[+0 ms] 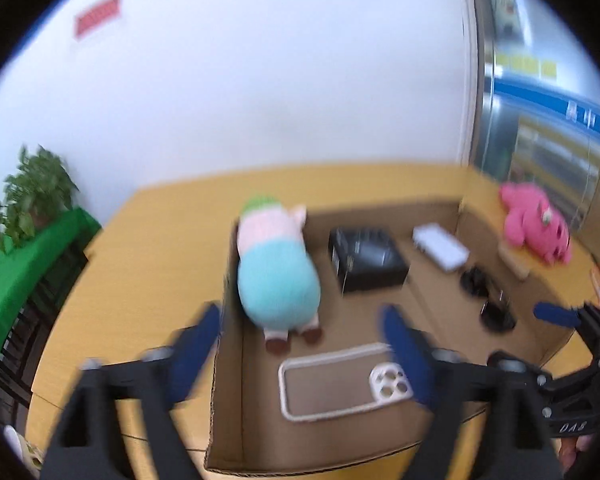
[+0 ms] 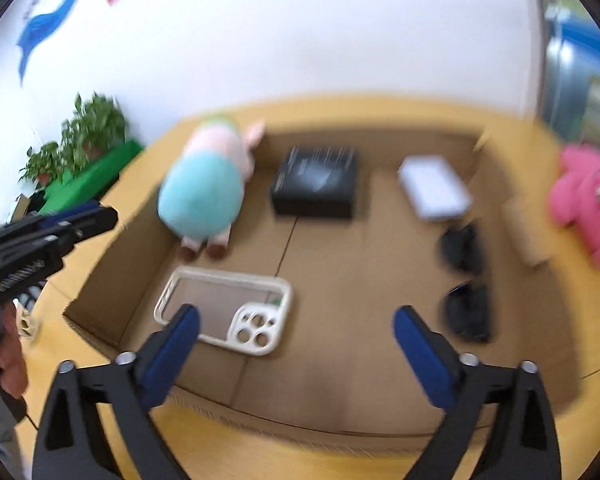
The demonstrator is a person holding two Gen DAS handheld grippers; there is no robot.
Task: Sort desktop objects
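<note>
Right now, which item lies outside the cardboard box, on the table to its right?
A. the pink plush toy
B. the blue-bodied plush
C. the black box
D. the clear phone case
A: the pink plush toy lies on the wooden table beyond the right wall of the cardboard box, while the other three sit inside it.

The left gripper [image 1: 300, 344] hangs with its jaws spread wide over the cardboard box [image 1: 228, 380]; the teal plush pig [image 1: 278, 276] lies just ahead, the phone case [image 1: 340, 384] below between the fingers.
</note>
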